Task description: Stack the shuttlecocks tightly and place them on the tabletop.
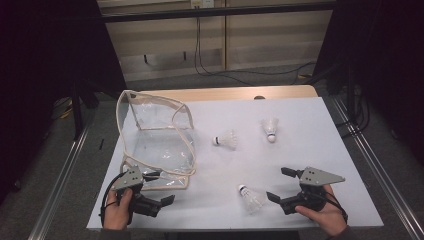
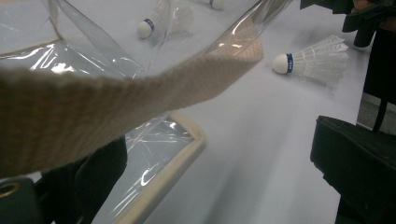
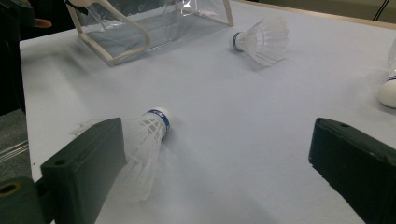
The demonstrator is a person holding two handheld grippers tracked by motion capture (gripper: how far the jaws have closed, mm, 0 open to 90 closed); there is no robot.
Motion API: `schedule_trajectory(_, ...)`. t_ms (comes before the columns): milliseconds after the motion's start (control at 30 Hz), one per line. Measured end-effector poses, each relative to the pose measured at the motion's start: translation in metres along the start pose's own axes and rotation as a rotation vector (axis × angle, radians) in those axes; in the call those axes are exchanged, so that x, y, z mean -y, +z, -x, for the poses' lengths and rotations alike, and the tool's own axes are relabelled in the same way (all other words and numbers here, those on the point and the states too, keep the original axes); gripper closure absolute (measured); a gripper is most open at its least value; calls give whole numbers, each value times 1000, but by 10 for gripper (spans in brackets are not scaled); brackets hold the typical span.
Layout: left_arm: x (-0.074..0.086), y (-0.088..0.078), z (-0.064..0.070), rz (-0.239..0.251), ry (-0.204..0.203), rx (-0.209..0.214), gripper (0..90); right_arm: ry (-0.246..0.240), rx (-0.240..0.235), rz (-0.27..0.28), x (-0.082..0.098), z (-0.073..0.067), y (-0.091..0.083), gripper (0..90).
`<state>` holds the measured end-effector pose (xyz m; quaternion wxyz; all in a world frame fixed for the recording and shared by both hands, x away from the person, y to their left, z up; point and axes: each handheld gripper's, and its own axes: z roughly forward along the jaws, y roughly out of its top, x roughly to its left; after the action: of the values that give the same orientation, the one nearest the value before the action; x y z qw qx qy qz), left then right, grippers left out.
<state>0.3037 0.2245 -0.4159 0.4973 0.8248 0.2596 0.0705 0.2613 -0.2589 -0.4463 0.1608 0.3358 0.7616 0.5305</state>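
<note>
The clear plastic pouch with beige fabric trim (image 1: 155, 137) blocked the left side of the white table top (image 1: 300, 150). Three white feathered shuttlecocks lay well apart: one mid-table (image 1: 226, 140), one farther right (image 1: 270, 129), one near the front edge (image 1: 251, 197). Bare surface lay open between them.

The pouch (image 1: 155, 145) is glossy clear plastic edged with coarse beige woven cloth tape. The shuttlecocks (image 1: 251, 197) have white plastic mesh skirts and smooth rounded heads. The surface (image 1: 310, 150) looks matt white; each claw (image 3: 219, 168) is matt black plastic.
</note>
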Motion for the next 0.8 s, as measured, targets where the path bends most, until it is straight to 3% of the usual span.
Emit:
schedule_trajectory(267,0,0,0,2,0,2,38,-26,-18,-34,-1,-1,8,47)
schedule_trajectory(800,0,0,0,-1,-3,2,38,-63,-36,-50,-3,-5,13,116)
